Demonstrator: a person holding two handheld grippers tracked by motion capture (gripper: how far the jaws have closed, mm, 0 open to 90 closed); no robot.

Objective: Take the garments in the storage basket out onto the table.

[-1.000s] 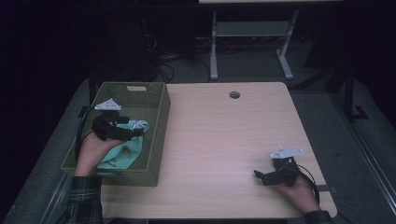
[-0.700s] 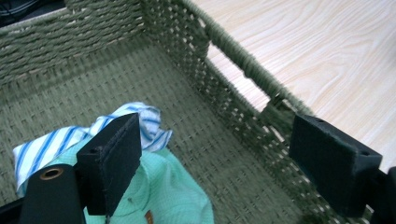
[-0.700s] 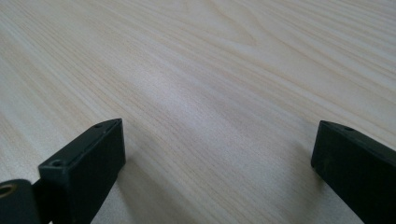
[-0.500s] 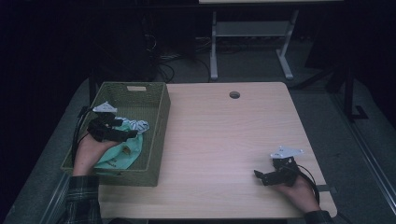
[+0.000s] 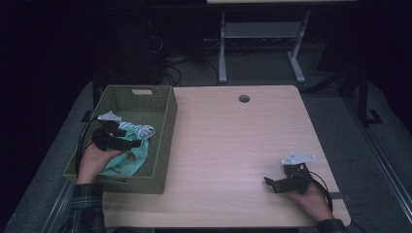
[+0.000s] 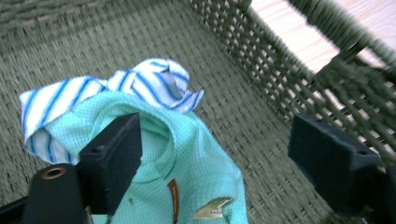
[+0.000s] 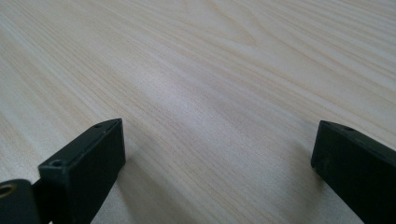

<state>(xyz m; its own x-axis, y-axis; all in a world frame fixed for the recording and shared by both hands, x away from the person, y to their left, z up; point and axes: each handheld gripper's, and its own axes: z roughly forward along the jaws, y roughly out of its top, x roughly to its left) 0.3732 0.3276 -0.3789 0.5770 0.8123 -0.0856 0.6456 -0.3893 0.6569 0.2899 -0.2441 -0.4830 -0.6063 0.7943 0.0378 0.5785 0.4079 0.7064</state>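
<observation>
A green woven basket stands on the left side of the wooden table. Inside it lie a mint green garment and a blue-and-white striped cloth. My left gripper hovers open inside the basket, just above the mint garment, with nothing between its jaws. My right gripper rests open near the table's front right, over bare wood.
A round cable hole sits at the table's far edge. The basket's right wall rises close beside my left gripper. A metal stand and cables are on the dark floor behind the table.
My left gripper has shifted slightly lower and toward the front inside the basket. The right gripper has stayed in place.
</observation>
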